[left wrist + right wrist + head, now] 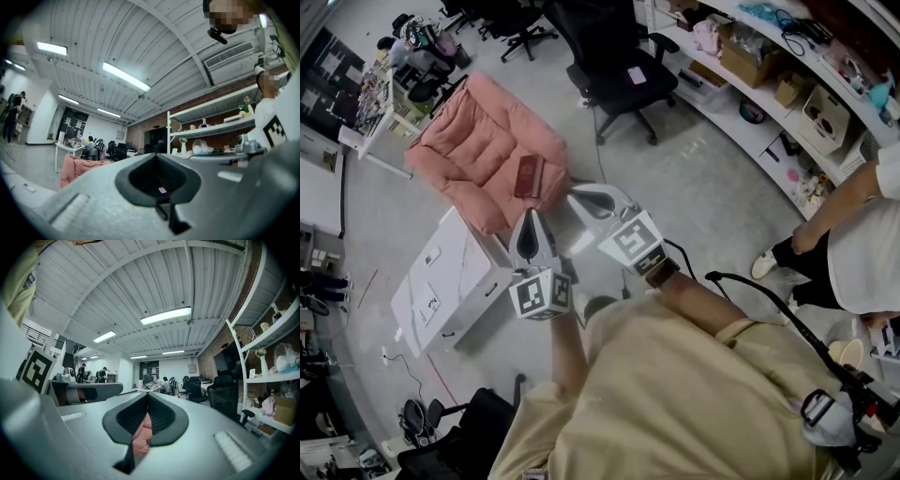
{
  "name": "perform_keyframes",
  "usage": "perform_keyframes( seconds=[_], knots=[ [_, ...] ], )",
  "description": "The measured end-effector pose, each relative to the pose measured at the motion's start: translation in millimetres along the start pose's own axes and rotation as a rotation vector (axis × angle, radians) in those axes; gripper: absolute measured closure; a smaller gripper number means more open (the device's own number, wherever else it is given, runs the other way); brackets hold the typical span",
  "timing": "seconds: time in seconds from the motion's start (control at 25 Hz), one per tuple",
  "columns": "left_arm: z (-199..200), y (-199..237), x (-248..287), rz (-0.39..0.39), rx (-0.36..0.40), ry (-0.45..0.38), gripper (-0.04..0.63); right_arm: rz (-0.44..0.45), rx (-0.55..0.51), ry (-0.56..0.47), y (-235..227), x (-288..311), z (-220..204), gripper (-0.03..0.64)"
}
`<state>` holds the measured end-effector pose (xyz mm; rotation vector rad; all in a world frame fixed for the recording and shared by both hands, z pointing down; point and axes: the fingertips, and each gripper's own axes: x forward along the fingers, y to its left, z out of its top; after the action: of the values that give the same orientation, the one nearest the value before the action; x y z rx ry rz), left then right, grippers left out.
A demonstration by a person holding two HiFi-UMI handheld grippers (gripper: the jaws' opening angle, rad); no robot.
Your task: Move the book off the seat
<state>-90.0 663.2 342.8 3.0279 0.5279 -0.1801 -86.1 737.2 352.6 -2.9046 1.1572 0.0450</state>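
The dark red book [529,175] lies flat on the pink seat [478,141], on the cushion's near right part, with nothing touching it. The seat stands on the grey floor [694,187], just beside a low white cabinet [450,281] on its near side and not far from a black office chair [614,66] on its far side.

Both claws are held close to the person's chest, pointing toward the seat and well short of the book. The left claw [530,217] is fully closed, its 2 dark pads pressed together with nothing between them; its own view looks over the closed tips at the room and a corner of the pink seat. The right claw [577,199] is closed and empty too, and in its own view a sliver of pink cushion shows through the thin slit below the pads.

A 2nd person in a white shirt [862,244] stands at the right, beside the long white shelving [787,112].
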Motion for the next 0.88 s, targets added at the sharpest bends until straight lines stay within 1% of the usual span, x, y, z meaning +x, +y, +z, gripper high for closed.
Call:
perform_keyframes(
  seconds=[0.4,0.6,0.72,0.88],
  knots=[
    [-6,-1,10,0.004,-0.01,0.017,0.592,0.002,0.015,0.012,-9,3,-5,0.611],
    [-18,1,12,0.021,-0.034,0.057,0.592,0.002,0.06,0.05,-15,9,-20,0.611],
    [-39,21,11,0.049,-0.057,0.097,0.592,0.006,0.09,0.082,-17,27,-37,0.611],
    [-62,68,19,0.084,-0.091,0.14,0.592,0.014,0.148,0.129,-18,69,-67,0.611]
  ],
)
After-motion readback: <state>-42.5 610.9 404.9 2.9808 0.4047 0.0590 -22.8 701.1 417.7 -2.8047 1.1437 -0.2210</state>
